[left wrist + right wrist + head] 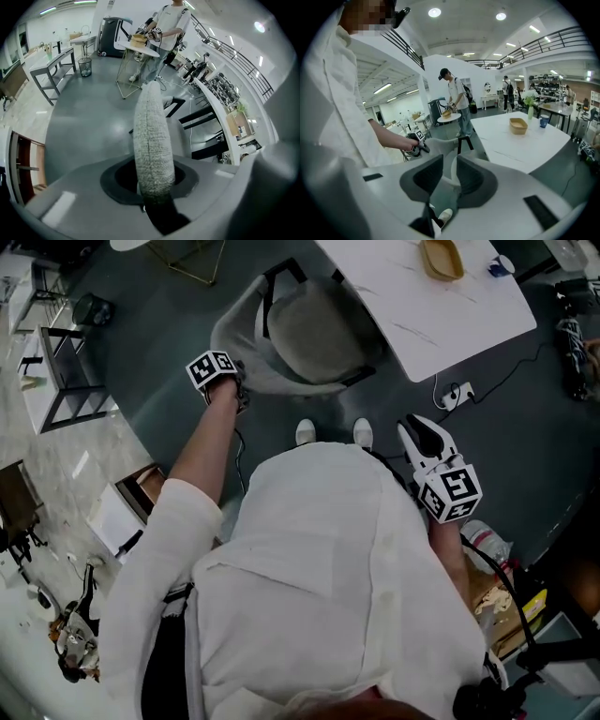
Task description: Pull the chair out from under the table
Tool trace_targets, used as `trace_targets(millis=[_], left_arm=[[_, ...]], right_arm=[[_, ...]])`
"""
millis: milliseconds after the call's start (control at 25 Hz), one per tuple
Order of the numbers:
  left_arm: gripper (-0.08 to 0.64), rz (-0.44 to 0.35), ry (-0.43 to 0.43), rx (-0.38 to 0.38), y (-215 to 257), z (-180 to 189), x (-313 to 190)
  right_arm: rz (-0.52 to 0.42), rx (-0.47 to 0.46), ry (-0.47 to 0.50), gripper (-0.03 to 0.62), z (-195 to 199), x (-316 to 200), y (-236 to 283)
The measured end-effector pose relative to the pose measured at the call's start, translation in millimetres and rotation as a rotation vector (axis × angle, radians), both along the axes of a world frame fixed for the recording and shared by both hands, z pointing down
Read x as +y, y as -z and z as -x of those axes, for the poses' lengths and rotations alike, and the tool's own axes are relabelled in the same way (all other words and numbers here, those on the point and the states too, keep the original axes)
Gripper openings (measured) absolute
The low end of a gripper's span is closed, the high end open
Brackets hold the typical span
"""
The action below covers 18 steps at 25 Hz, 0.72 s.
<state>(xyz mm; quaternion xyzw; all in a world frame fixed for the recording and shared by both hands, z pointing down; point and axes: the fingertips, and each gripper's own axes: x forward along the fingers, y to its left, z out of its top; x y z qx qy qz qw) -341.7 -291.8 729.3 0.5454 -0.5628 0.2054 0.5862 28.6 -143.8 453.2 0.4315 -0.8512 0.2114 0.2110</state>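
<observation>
The chair [152,136] rim sits pinched between left gripper [153,182] fingers [111,183].

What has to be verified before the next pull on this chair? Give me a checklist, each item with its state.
1. Left gripper hold on the chair: jaws shut on the padded back rim. Ok.
2. Right gripper free: jaws apart, nothing between them, held away from the chair. Ok.
3. Chair out from under the table: in the head view the table's edge overlaps the chair's far side. Not ok.
4. Room to pull back: the person's shoes stand close behind the chair. Not ok; probably step back first.
5. Power strip: on the floor off to the side, apart from the chair. Ok.
</observation>
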Motion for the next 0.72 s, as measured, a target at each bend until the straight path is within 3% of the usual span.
trace_targets(millis=[320, 720], left_arm=[[0.071, -0.001, 0.136, 0.017, 9, 0, 0], [0.072, -0.004, 0.186, 0.044, 19, 1, 5]], right_arm=[[0.000, 0.003, -0.006, 0.089, -6, 6, 0], [0.001, -0.006, -0.001, 0.089, -7, 8, -2]])
